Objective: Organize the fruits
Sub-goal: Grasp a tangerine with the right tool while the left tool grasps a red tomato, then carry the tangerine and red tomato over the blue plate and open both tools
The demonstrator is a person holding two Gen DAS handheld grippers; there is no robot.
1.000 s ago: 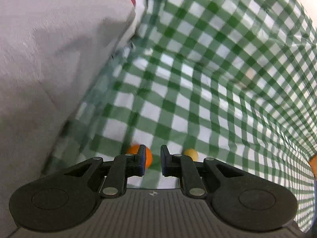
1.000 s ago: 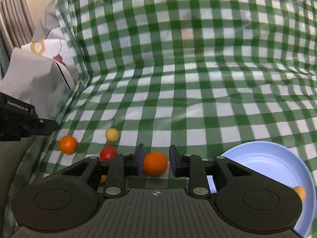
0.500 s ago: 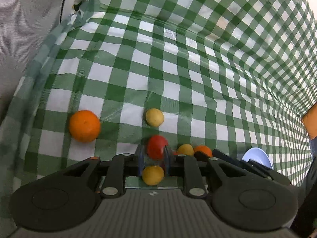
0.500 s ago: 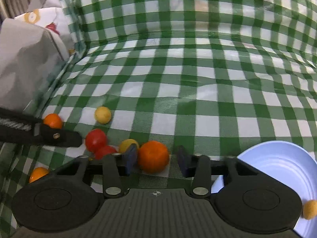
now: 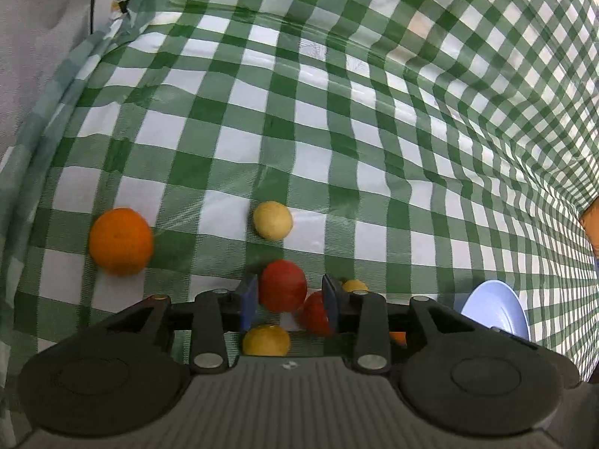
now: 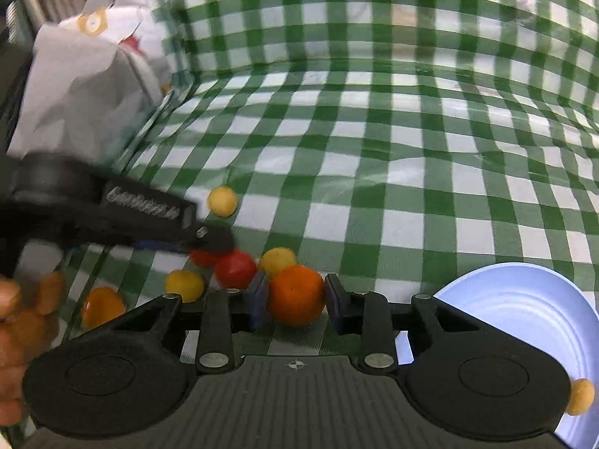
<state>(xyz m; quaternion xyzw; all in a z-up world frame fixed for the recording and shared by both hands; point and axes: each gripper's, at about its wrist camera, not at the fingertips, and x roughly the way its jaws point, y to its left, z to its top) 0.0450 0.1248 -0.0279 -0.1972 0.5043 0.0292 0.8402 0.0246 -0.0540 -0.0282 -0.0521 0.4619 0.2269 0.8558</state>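
Low over the green checked cloth (image 5: 374,157), both tools level and pointing forward. Left gripper (image 5: 290,299) spread, jaws either side of 1 red fruit (image 5: 282,286), not pinching; a 2nd red fruit (image 5: 314,314) just beside it. Right gripper (image 6: 295,299) spread around an orange (image 6: 296,295), left pad touching, a sliver of gap at the right. Blue plate (image 6: 524,310) near right, holding 1 yellow fruit (image 6: 580,396). White lettering on the left tool's side, too blurred to read.
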